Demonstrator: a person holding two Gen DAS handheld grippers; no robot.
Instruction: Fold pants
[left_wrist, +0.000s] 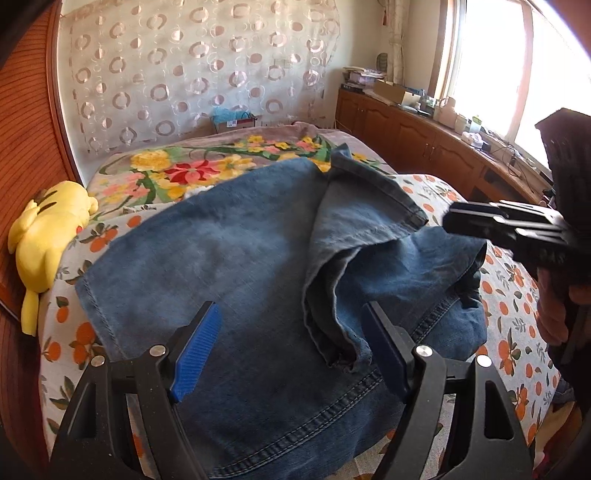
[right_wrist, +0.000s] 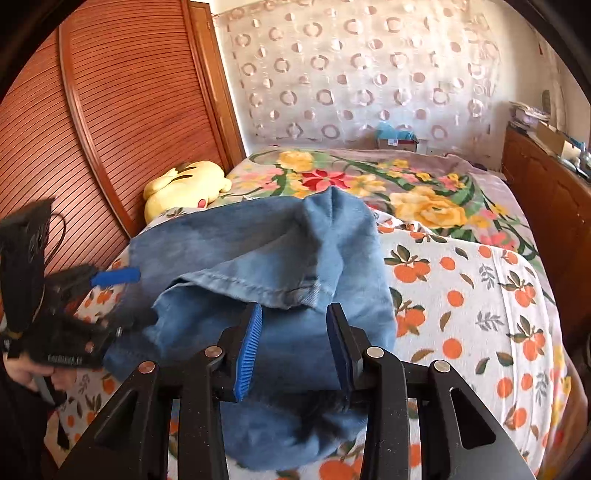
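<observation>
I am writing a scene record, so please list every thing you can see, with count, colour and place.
jeans: one, blue denim, partly folded on the bed, a leg end flipped over on top
bedsheet: one, white with orange fruit print, under the jeans
floral blanket: one, multicoloured, far half of bed
plush toy: one, yellow, bed edge by the wooden slatted door
cabinet: one, brown wood, under the window, cluttered top
left claw: one, black with blue pads, open above the jeans
right claw: one, black with blue pads, open, pressing nothing
</observation>
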